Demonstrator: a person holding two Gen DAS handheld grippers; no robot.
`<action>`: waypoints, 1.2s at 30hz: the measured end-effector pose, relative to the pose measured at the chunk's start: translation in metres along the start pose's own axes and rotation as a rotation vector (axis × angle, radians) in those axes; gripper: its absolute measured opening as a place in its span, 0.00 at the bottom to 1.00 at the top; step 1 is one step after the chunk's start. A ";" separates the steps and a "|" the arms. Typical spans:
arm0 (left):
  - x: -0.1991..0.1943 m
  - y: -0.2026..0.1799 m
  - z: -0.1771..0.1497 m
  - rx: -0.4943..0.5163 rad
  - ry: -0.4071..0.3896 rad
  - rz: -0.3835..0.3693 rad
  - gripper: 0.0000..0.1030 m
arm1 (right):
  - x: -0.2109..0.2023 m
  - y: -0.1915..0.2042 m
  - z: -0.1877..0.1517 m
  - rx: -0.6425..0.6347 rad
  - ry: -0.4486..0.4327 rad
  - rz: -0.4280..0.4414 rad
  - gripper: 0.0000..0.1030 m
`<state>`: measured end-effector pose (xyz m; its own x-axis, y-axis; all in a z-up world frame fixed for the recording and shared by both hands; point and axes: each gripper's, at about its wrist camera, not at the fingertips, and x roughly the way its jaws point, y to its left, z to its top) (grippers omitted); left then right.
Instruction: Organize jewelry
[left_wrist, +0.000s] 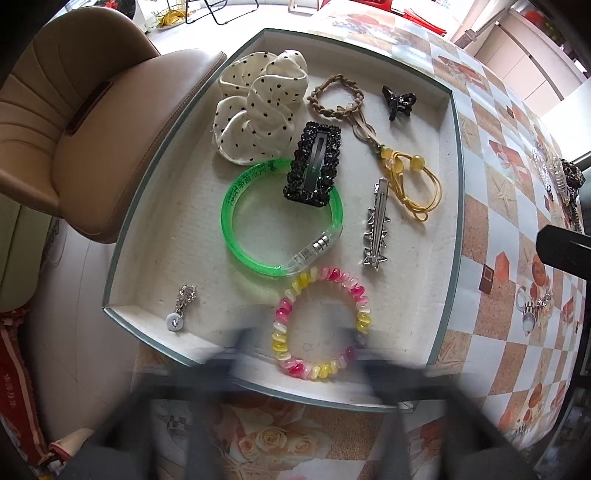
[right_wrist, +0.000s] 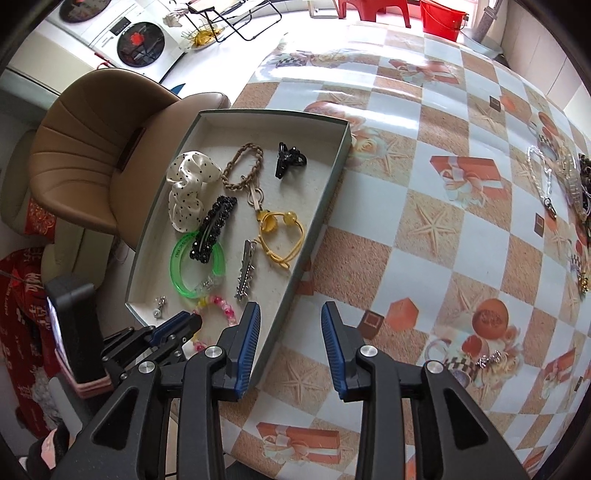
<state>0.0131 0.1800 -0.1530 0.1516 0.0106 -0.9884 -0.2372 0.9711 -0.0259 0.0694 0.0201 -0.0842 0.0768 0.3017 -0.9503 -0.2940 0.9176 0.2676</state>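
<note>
now the left gripper hangs blurred over the near end of the shallow white cardboard tray, jaws spread wide with the pink and yellow beaded bracelet lying free between them. the right gripper hovers partly parted and empty over the tray's edge and the patterned tablecloth. best to lift straight up without snagging beads, then fetch the loose jewelry at the far right.

Left wrist camera is looking straight down, close over the tray; right wrist camera is viewing the same tray obliquely, farther back.
</note>
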 end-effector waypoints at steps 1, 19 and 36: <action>-0.006 0.002 -0.002 -0.002 -0.033 0.023 1.00 | -0.001 0.000 -0.001 0.001 0.001 0.000 0.36; -0.091 0.016 0.002 -0.013 -0.139 0.105 1.00 | -0.031 0.021 -0.010 -0.042 0.002 -0.054 0.79; -0.155 0.027 -0.002 -0.077 -0.175 0.065 1.00 | -0.083 0.066 -0.004 -0.119 -0.093 -0.092 1.00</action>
<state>-0.0190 0.2043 -0.0005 0.2965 0.1200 -0.9475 -0.3233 0.9461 0.0187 0.0403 0.0542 0.0115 0.1950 0.2455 -0.9496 -0.3919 0.9070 0.1540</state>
